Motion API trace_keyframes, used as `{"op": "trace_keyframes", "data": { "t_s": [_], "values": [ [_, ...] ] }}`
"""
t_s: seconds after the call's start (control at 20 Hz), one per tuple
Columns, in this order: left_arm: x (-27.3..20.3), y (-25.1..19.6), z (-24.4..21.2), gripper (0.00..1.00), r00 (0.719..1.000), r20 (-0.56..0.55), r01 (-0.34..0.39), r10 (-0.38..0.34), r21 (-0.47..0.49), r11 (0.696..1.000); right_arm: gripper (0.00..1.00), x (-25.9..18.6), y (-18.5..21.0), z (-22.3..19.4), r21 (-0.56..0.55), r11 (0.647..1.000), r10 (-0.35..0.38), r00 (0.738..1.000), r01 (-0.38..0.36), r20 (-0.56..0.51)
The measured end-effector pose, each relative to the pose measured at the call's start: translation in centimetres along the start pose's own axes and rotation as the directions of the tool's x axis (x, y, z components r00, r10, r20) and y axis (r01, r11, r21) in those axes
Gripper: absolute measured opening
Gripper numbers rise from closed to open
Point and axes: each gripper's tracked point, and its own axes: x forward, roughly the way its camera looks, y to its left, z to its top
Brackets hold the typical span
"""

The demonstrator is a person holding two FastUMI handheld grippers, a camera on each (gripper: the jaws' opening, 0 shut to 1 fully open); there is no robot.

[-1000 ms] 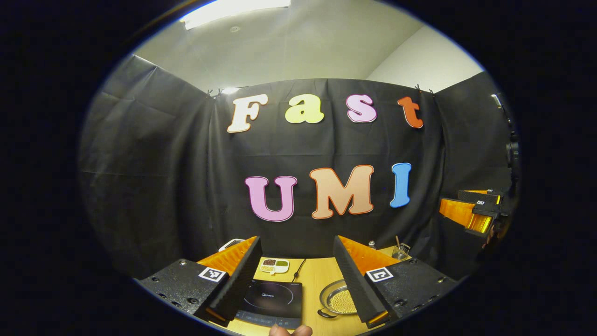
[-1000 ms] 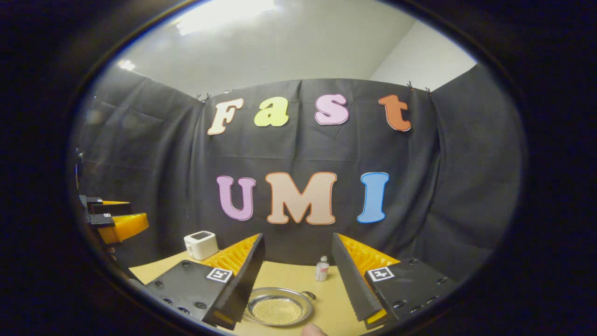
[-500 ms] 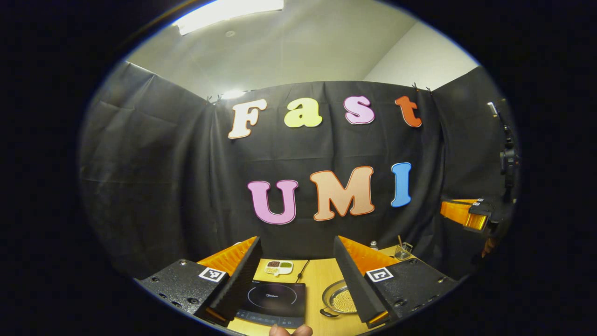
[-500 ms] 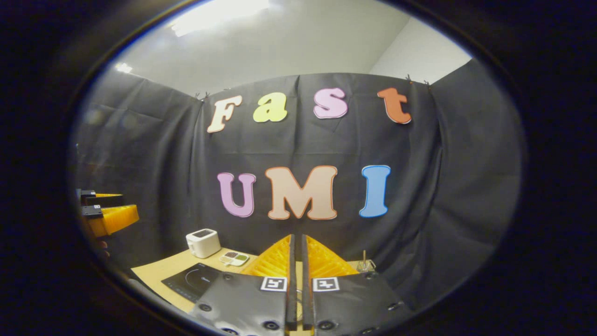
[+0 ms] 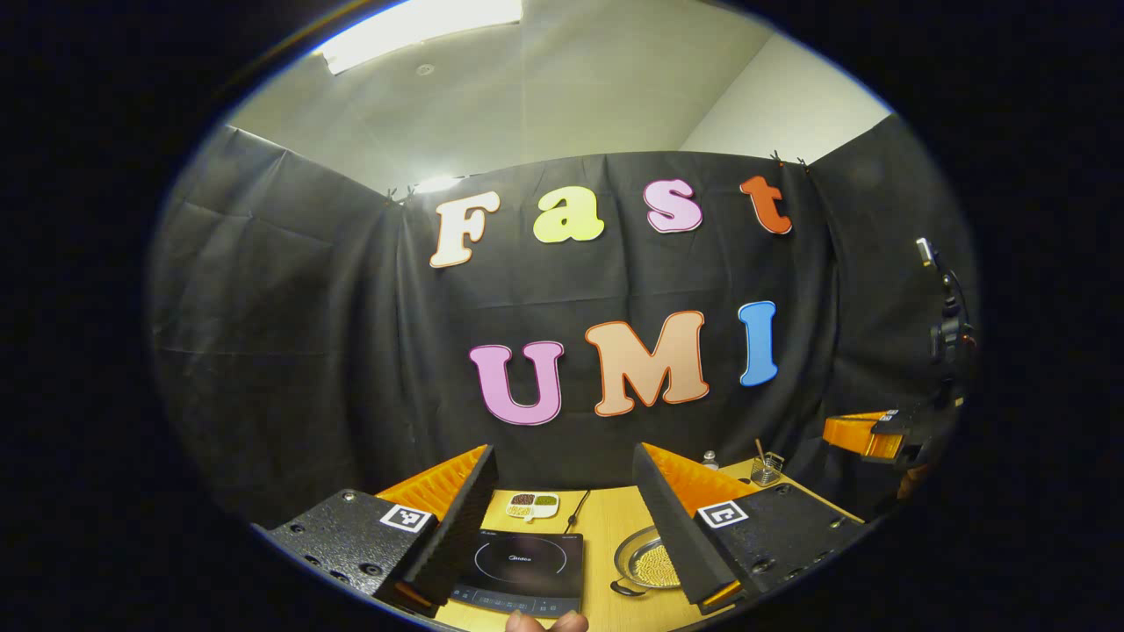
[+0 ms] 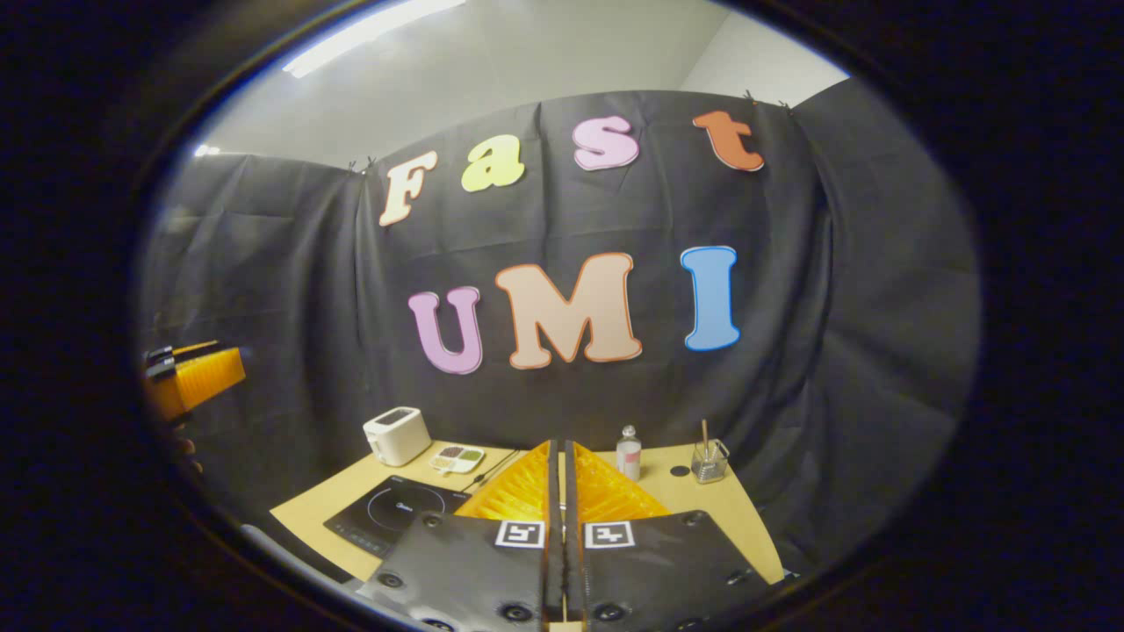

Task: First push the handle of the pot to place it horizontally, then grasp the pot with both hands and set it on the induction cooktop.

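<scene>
Left gripper view shows pot point(image 5: 648, 562) between spread fingers; right gripper point(image 6: 558, 456) closed, empty.

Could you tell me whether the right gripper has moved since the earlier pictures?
Yes. The right gripper has shut and tipped downward: the wall lettering sits higher in its view, and more of the table shows.

On the table point(image 5: 606, 535), the pot point(image 5: 648, 562) sits right of the induction cooktop point(image 5: 522, 564). Behind the cooktop lies a divided dish point(image 5: 532, 503). The toaster point(image 6: 397, 435) stands left of that dish.
</scene>
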Motion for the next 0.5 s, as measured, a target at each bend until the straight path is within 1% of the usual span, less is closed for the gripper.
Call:
{"op": "trace_keyframes", "data": {
  "t_s": [0.1,0.2,0.25,0.4,0.5],
  "values": [
    [1.0,0.2,-0.4,0.96,1.0,0.011,0.02,-0.02,-0.032,0.999,0.02,0.5,0.3,-1.1,0.005,1.0,-0.007,1.0,0.007,-0.029],
    [2.3,1.0,-2.0,0.94,0.999,-0.001,0.04,-0.04,-0.057,0.998,0.05,1.3,0.9,-2.9,0.013,1.0,-0.019,0.997,0.02,-0.069],
    [3.2,1.7,-2.5,0.96,0.999,-0.001,0.051,-0.051,-0.055,0.997,0.02,1.7,1.1,-3.7,0.014,0.999,-0.037,0.996,0.038,-0.085],
    [6.6,4.1,-3.8,0.94,0.995,0.019,0.1,-0.1,-0.038,0.994,0.02,3.1,2.6,-6.4,0.035,0.996,-0.081,0.987,0.086,-0.138],
    [9.4,6.0,-4.6,0.96,0.992,0.025,0.127,-0.126,-0.025,0.992,0.02,4.0,3.9,-8.7,0.038,0.992,-0.112,0.975,0.121,-0.192]
  ]
}}
